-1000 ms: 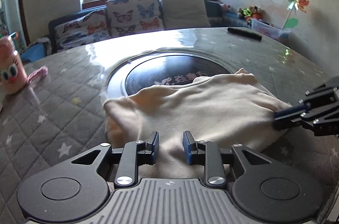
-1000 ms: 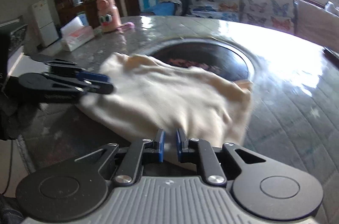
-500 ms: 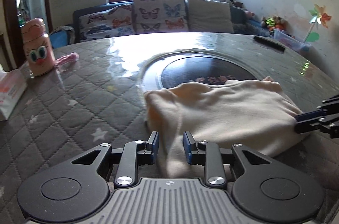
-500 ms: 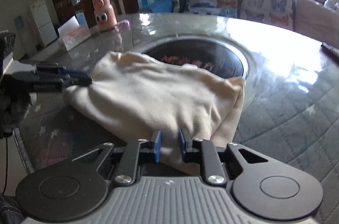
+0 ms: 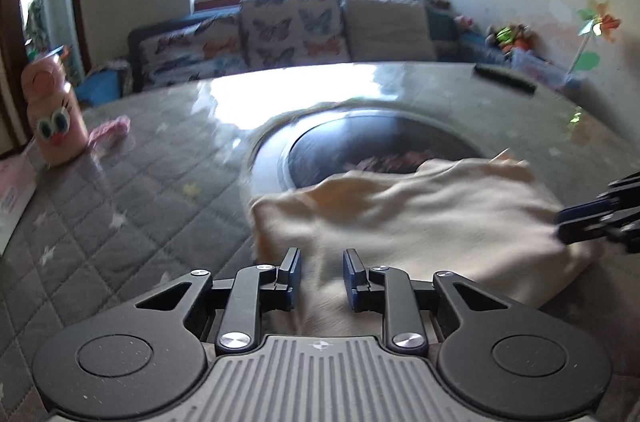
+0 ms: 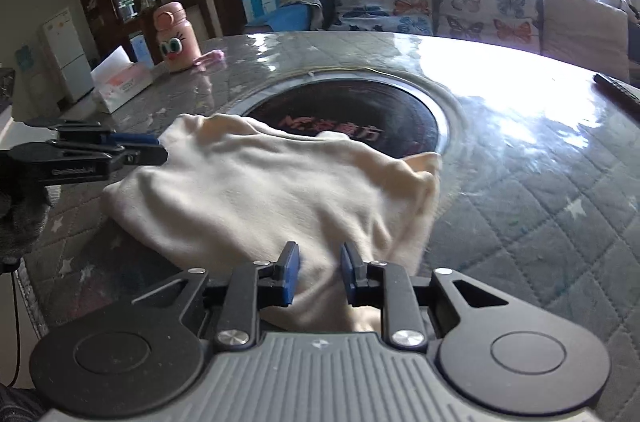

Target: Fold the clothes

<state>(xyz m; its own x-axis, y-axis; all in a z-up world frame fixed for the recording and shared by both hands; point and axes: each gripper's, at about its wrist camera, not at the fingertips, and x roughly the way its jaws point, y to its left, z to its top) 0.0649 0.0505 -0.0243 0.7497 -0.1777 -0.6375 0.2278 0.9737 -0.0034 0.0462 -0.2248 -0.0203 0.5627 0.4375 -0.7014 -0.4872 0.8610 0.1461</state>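
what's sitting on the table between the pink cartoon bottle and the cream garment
In the left wrist view, a small pink crumpled item lies beside the pink bottle; from there to the cream garment only quilted table cover shows.

Pink-red characters are printed on the dark round inset (image 6: 360, 114) of the bench (image 6: 540, 182), ending in what looks like "东方"; the rest cannot be read.

Cream garment (image 6: 256, 190), grey star-quilted table (image 6: 540, 206)
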